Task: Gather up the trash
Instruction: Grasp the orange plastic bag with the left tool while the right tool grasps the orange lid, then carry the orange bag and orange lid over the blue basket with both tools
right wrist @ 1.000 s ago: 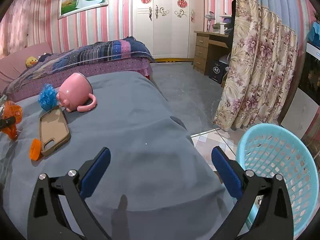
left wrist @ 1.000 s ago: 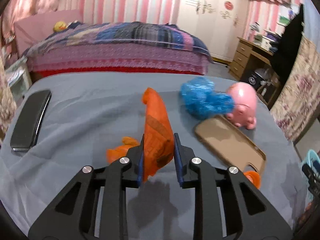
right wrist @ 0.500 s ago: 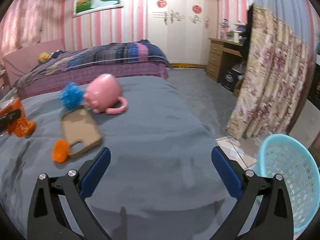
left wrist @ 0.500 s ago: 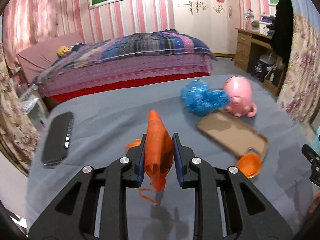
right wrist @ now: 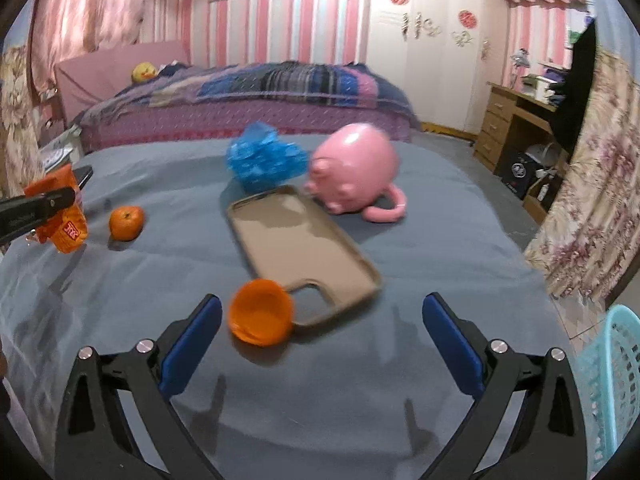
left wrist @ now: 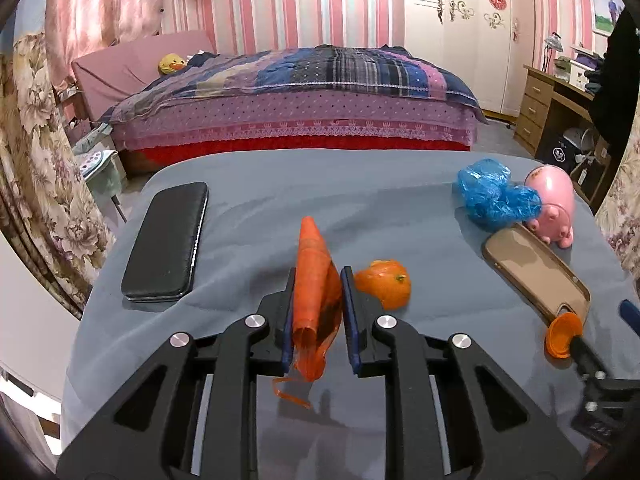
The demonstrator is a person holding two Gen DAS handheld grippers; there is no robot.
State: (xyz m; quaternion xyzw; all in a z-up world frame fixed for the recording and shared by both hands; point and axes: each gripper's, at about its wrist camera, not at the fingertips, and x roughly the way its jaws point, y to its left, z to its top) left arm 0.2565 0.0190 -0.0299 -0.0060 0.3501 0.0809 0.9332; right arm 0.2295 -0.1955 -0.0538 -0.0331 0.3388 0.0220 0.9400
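My left gripper (left wrist: 317, 280) is shut on an orange snack wrapper (left wrist: 314, 276) and holds it above the grey table; the wrapper also shows at the far left of the right wrist view (right wrist: 64, 216). My right gripper (right wrist: 320, 324) is open and empty, just short of an orange peel cup (right wrist: 260, 312) that lies against a tan phone case (right wrist: 300, 240). A crumpled blue plastic bag (right wrist: 262, 160) lies behind the case. A light blue trash basket (right wrist: 616, 380) stands off the table at the lower right.
A tangerine (left wrist: 384, 284) sits just right of the left gripper. A pink pig mug (right wrist: 356, 172) lies on its side beside the blue bag. A black phone (left wrist: 168, 240) lies at the table's left. A bed stands behind the table.
My left gripper has lifted the wrapper off the table and drawn back, uncovering the tangerine. My right gripper has swung left from the basket side toward the orange peel and phone case.
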